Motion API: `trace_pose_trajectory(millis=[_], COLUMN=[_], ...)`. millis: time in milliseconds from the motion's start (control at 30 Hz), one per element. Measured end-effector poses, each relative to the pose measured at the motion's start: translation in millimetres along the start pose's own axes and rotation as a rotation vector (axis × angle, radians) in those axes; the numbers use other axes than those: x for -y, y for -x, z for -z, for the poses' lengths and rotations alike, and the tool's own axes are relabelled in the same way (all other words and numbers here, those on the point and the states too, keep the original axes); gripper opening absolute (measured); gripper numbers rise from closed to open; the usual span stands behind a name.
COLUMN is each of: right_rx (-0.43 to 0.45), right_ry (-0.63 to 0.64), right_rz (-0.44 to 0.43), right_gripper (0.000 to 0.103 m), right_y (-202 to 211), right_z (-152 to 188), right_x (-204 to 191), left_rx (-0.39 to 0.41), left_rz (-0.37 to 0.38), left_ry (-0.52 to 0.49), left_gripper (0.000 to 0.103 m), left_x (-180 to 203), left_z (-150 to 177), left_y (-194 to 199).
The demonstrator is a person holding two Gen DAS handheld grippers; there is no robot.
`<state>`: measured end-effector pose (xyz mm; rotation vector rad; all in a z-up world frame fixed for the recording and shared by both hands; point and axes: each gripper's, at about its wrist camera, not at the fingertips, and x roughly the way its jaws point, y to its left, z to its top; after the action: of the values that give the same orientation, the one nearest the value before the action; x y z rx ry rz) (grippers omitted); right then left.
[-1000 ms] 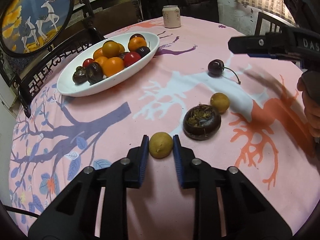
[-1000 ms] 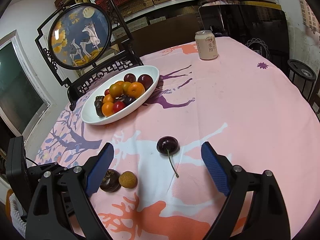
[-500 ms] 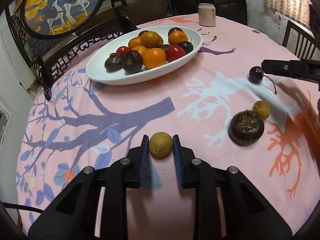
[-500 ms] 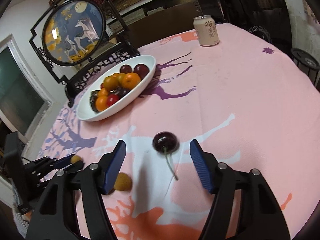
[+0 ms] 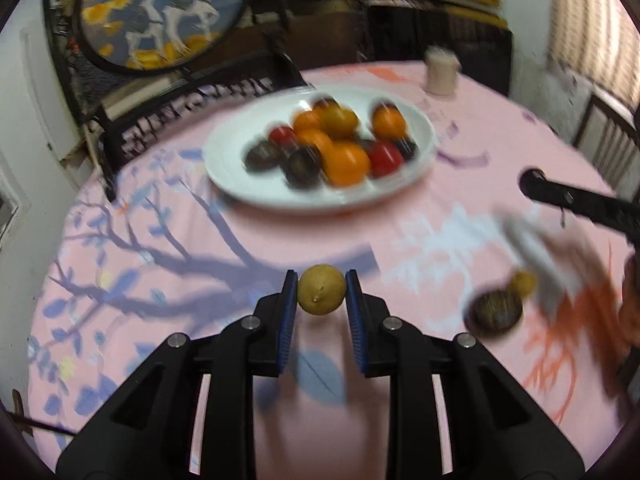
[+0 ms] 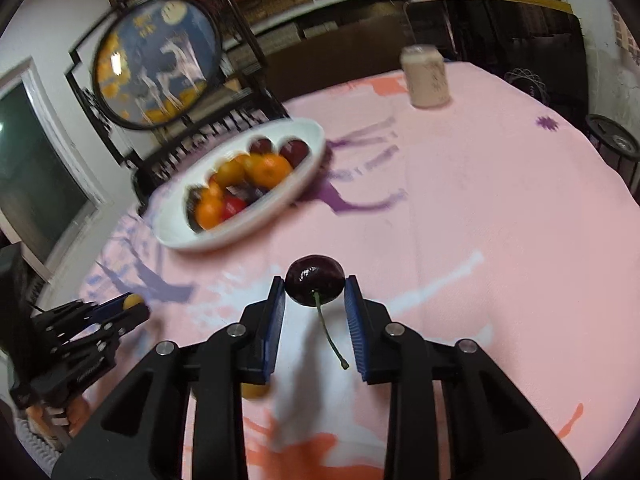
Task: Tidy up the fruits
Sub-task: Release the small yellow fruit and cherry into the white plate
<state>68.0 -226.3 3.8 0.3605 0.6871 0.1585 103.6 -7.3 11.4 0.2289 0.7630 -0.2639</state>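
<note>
**Fruit pinched in both grippers above the pink cloth**

Cherry (image 6: pixel 315 280) sits between the blue pads of the right gripper (image 6: pixel 315 286), whose jaws are closing with the pads against its sides; its green stem runs from the fruit back toward the camera and a little to the right, so the long axis lies roughly along the fingers. The left gripper (image 5: pixel 321 289) pinches a small yellow fruit (image 5: pixel 321 289), its tiny nub facing the camera.

Only the left wrist view shows a dark brown fruit (image 5: pixel 495 313) on the tablecloth (image 5: pixel 200 280) with a smaller yellow one (image 5: pixel 523 283) touching it. Only the right wrist view shows the left gripper from outside, low at the left edge, fruit at its tip. Both views show the white oval bowl (image 5: pixel 240 184) of oranges, red and dark fruit, and the can (image 6: pixel 426 76) beyond it; everything far off is blurred.
</note>
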Motion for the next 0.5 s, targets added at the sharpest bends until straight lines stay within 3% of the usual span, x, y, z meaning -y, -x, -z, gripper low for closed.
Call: trace_pose_trajectory(millis=[200,300,367,400,433,500], right_rx=[0.022,0.015,0.027,0.027,0.032,0.055], right_ry=[0.035,0.047,0.036,0.035,0.04,0.042], right_rz=[-0.059,-0.072,-0.12,-0.114,-0.095,-0.103], right_gripper=[0.031,0.031,0.036,0.044,0.058,0.059], right_y=[-33.4,-63.2,-80.2,-86.1,-88.0,-83.8], right_z=[-48.2,-61.6,-66.1,-66.5,-66.2,-65.5], right_x=[-39.4,-51.6,-52.7,-51.4,-49.3,-44.4], left_rx=[0.023,0.014,-0.002,-0.013,-0.016,-0.018], left_rz=[-0.056,-0.058,-0.055,-0.049,-0.047,-0.063], left_ry=[0.063,0.117,0.16,0.167,0.172,0.169], left_gripper=[0.024,0.025,0.035,0.055,0.064,0.064], left_x=[-15.2,-24.6,-33.2,-36.6,-39.9,-44.0], left_z=[-57.9,-71.4,-71.4,-69.7,-66.5,-62.6], left_y=[-25.2,-46.1,-60.3,-65.0,-67.6,-69.5])
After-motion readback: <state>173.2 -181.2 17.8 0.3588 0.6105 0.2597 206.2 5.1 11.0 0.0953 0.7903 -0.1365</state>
